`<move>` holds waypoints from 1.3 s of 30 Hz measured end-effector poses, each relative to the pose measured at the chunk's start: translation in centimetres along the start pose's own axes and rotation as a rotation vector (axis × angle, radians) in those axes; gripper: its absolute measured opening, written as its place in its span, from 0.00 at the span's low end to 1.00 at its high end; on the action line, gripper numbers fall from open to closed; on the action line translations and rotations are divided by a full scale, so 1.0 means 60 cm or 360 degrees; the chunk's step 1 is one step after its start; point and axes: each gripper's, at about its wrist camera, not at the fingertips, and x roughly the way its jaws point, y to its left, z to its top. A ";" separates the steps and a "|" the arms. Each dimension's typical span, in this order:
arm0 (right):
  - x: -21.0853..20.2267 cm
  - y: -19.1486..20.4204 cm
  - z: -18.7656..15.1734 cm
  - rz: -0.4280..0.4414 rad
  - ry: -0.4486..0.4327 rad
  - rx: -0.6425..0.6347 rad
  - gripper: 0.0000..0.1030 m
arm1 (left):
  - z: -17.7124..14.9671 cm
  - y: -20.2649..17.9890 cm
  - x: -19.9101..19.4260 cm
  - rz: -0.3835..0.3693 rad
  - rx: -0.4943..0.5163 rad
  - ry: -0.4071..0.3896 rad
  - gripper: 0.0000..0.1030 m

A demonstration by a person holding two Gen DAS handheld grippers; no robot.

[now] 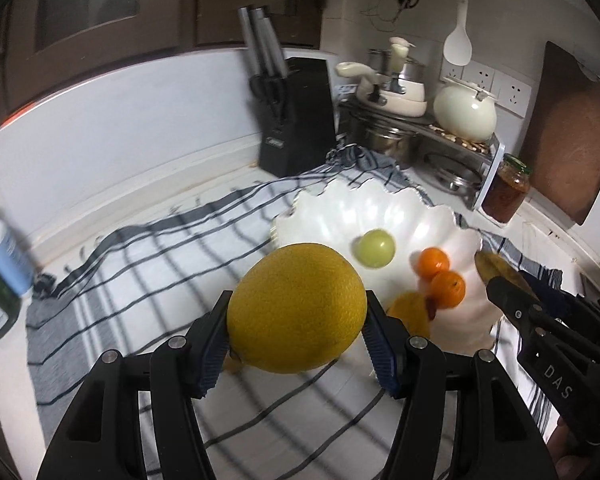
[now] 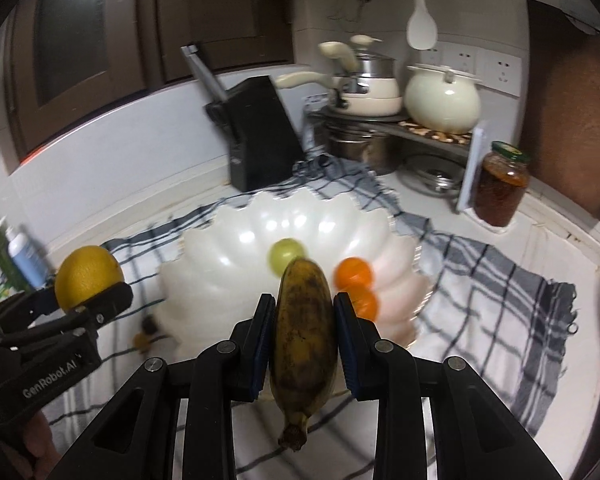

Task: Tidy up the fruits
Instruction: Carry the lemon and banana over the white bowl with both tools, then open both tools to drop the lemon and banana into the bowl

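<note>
The banana (image 2: 303, 344) is clamped between the blue pads of the right gripper (image 2: 303, 344), its long axis running straight along the fingers: stem end toward the camera, blunt tip pointing at the white scalloped bowl (image 2: 228, 240) ahead. Its skin is heavily browned. In the left wrist view only its tip (image 1: 496, 268) shows past the right gripper (image 1: 512, 292), just off the bowl's right rim; the rest is hidden by the black fingers.

The left gripper (image 1: 296, 320) has its jaws spread wide around a large yellow citrus (image 1: 296, 312), both pads pressed to its sides, held just short of the bowl's (image 1: 324, 216) near-left rim. From the right wrist view that citrus (image 2: 88, 276) sits left of the bowl, its lower part covered by the left gripper (image 2: 96, 300).

Inside the bowl lie a green round fruit (image 2: 286, 254) near the middle and two small oranges (image 2: 356, 284) touching each other to its right; motion blur softens them. A yellow fruit (image 1: 412, 312) at the bowl's near edge is partly hidden behind the left gripper's right finger, and its kind is unclear.

The bowl rests on a checked cloth (image 2: 500, 300). Behind it stands a black knife block (image 2: 260, 132); to its right, a jar (image 2: 500, 188).
</note>
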 end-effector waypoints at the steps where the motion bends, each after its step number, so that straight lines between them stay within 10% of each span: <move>1: 0.006 -0.012 0.005 -0.0016 0.0001 0.0012 0.30 | 0.006 -0.009 0.008 -0.0001 0.0007 0.0004 0.59; 29: 0.180 -0.100 0.042 -0.0190 0.0196 -0.0104 0.30 | 0.040 -0.066 0.205 0.0055 0.0053 0.0278 0.59; 39: 0.157 -0.089 0.043 -0.0268 0.0119 -0.0117 0.70 | 0.050 -0.060 0.179 0.0140 0.0098 0.0175 0.77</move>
